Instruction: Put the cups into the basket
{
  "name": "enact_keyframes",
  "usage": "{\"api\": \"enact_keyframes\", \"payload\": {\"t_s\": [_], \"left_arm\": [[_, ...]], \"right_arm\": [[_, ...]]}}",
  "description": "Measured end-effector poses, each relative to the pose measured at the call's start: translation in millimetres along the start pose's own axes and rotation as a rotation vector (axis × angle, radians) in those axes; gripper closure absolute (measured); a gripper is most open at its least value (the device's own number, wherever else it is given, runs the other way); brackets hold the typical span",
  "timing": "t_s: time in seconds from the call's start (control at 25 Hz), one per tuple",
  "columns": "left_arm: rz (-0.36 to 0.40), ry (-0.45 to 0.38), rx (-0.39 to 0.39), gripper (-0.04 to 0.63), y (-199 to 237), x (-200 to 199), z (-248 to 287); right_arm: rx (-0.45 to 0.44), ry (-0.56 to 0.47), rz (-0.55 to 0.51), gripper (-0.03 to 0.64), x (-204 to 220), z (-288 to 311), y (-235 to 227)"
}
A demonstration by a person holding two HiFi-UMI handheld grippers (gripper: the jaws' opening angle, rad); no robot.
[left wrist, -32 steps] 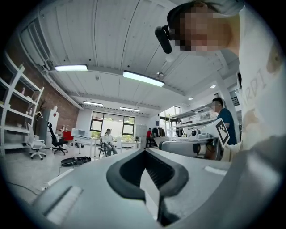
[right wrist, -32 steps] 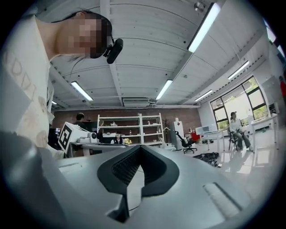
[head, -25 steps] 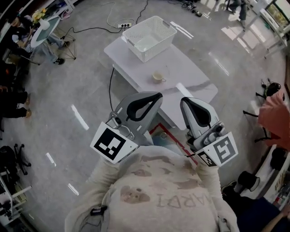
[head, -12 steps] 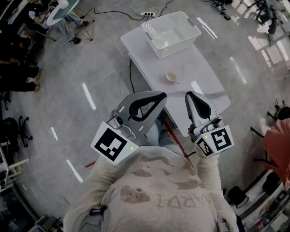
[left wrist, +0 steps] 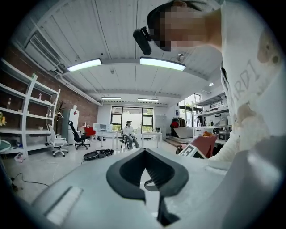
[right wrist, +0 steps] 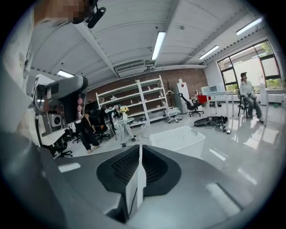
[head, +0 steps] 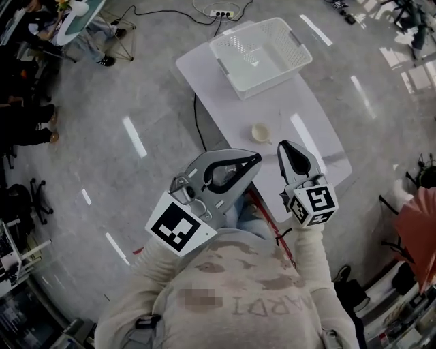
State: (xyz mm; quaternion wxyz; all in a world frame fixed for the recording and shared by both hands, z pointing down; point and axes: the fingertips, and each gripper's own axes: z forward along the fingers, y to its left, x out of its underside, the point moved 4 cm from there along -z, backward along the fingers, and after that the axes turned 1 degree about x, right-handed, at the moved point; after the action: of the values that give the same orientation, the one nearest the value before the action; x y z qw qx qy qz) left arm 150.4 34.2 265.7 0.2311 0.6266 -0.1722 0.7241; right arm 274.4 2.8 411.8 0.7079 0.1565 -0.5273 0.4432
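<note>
A small cream cup (head: 260,131) stands upright on the white table (head: 300,109), near its front half. At the table's far end sits a white lattice basket (head: 262,44) with nothing that I can see in it; the same basket (right wrist: 176,136) shows just past my right jaws in the right gripper view. My left gripper (head: 257,159) is shut and empty, held over the floor by the table's near left edge. Also shut and empty, my right gripper (head: 283,146) hovers over the near edge, a short way short of the cup. The left gripper (left wrist: 144,151) points out into the room, away from the table.
A power strip with cables (head: 221,12) lies on the floor behind the table, and a black cable (head: 197,119) runs along its left side. People sit at the far left (head: 27,102). Shelving (right wrist: 134,100) lines the brick wall. A red object (head: 417,235) is at the right.
Both grippers have come forward, nearer the table's front edge and the cup. The right gripper's marker cube has turned more towards my head. Both jaws have stayed shut.
</note>
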Motion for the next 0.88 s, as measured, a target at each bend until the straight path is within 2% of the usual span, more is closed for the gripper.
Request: {"api": "enact_keyframes", "payload": {"t_s": [0.36, 0.64, 0.88], "left_arm": [[-0.062, 0.066, 0.101, 0.595, 85, 58, 41], [-0.079, 0.093, 0.158, 0.595, 117, 102, 69], [-0.108, 0.103, 0.169, 0.595, 132, 136, 83]], "right_arm": [[0.096, 0.234, 0.076, 0.558, 74, 111, -54], [0.159, 0.414, 0.119, 0.548, 141, 156, -84], [0.19, 0.541, 0.127, 0.545, 187, 179, -104]]}}
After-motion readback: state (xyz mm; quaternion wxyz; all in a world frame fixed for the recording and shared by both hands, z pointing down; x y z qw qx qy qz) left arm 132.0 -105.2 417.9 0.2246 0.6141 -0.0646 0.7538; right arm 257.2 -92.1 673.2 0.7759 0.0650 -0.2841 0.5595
